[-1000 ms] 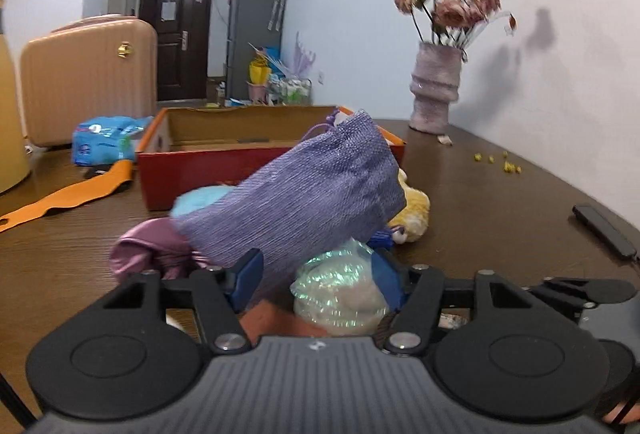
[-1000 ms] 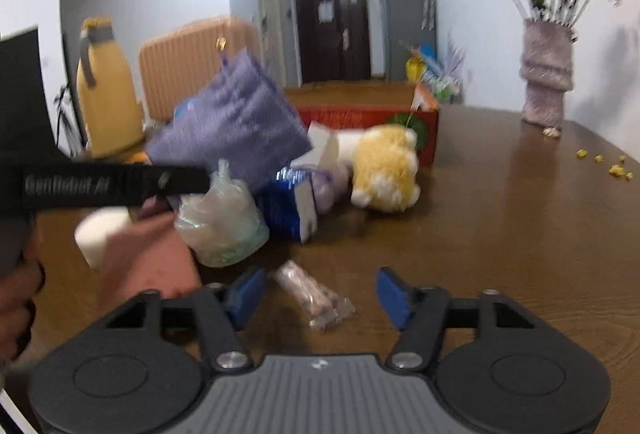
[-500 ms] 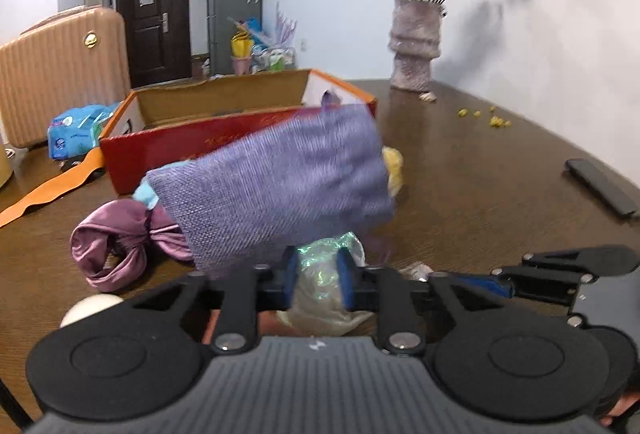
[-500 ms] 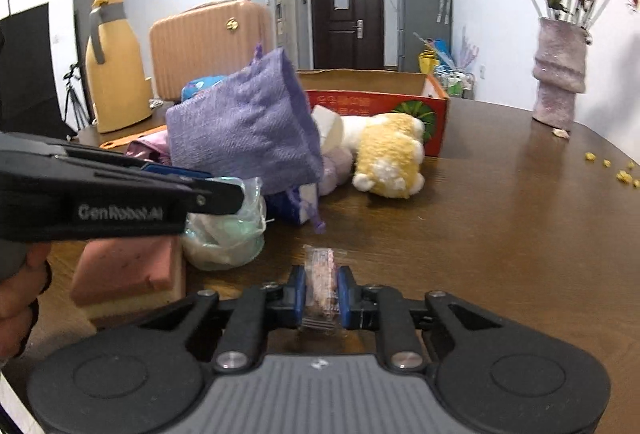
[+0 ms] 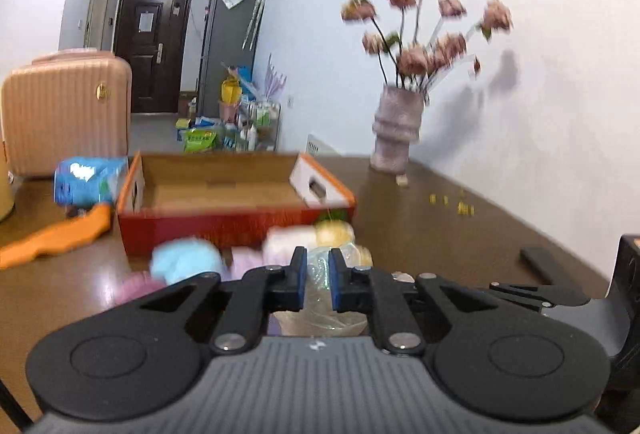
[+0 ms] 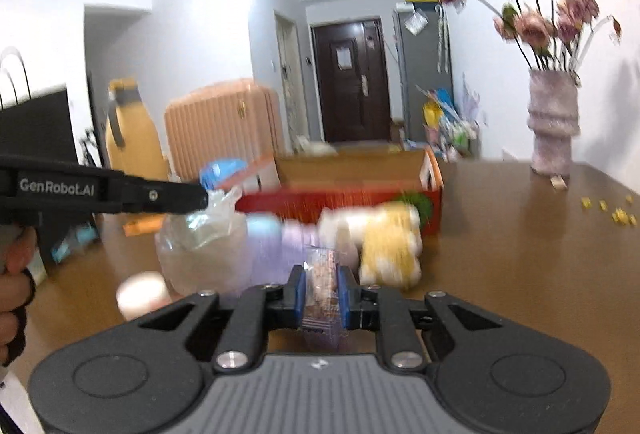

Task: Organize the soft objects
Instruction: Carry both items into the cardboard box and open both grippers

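Pinching a small clear plastic packet with a pinkish-brown filling between their blue pads, the right tongs hold it upright, nearest the camera. Beside them the left tongs are closed on the knotted top of a crinkled clear plastic bag, which hangs off the dark brown wooden counter.

Just in front of the low red cardboard box with an orange rim, a blurred heap of soft things lies on the counter: a light blue fluffy ball, a pale pink-and-lilac bundle and a yellow-and-white plush toy. Close to the bag sits a round cream ball.

Left of the box lie an orange strip and a blue printed pack. Right of the box, further back, a ribbed grey-pink vase of dried pink flowers stands on the counter by the white wall. Beyond the box's left end stands a peach ribbed suitcase.
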